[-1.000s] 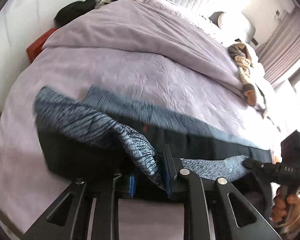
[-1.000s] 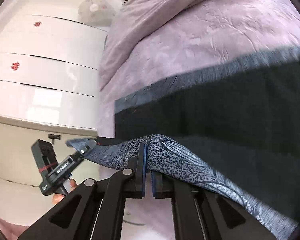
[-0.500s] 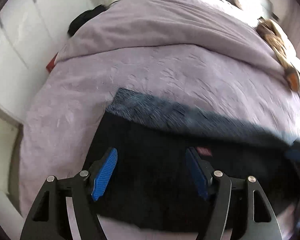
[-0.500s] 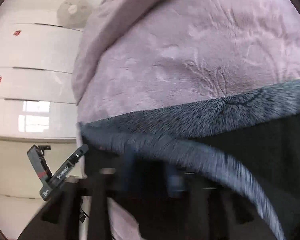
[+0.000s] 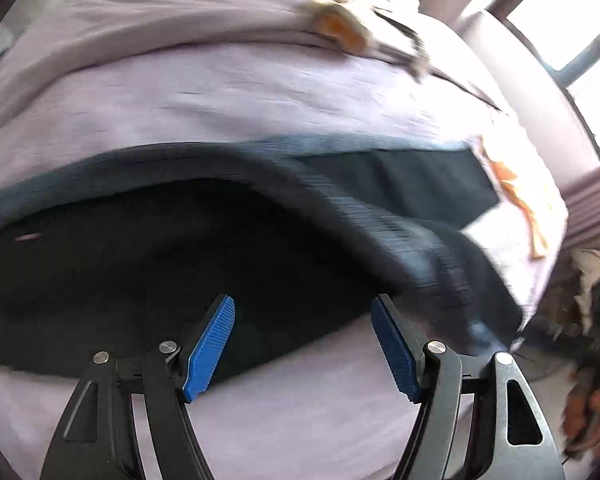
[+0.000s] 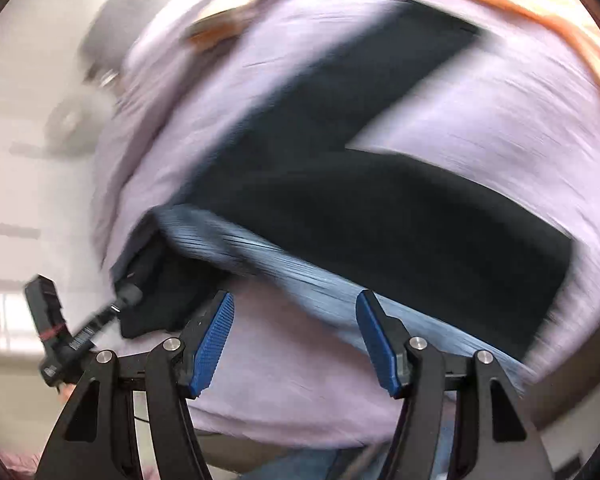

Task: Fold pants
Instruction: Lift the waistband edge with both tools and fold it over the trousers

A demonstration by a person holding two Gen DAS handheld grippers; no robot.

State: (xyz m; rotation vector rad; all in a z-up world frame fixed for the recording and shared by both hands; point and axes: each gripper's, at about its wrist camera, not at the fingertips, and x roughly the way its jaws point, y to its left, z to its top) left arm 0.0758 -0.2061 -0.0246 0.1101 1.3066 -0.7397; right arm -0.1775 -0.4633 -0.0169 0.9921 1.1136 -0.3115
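Dark pants (image 5: 148, 264) lie spread across a lilac bedspread (image 5: 260, 96), partly doubled over, with a grey-blue patterned band (image 6: 300, 276) showing along the turned edge. The left gripper (image 5: 302, 344) hangs just above the near edge of the pants, its blue pads (image 5: 210, 344) spread wide and clasping nothing. The right gripper (image 6: 294, 336) is likewise wide apart and empty, poised over the bedspread just on the near side of the patterned band. Both views are smeared with motion, so the finer lie of the cloth cannot be read. Seen from the right wrist, one leg (image 6: 352, 92) angles away from the main body of the pants instead of lying stacked on it; if the next fold is made without squaring that leg, the result is likely to come out crooked. A grab at the patterned band could catch only one layer and peel the fold open, or pinch the bedspread along with it. A tan and orange garment (image 5: 340, 20) on the far side of the pants sits well apart and looks unlikely to interfere.
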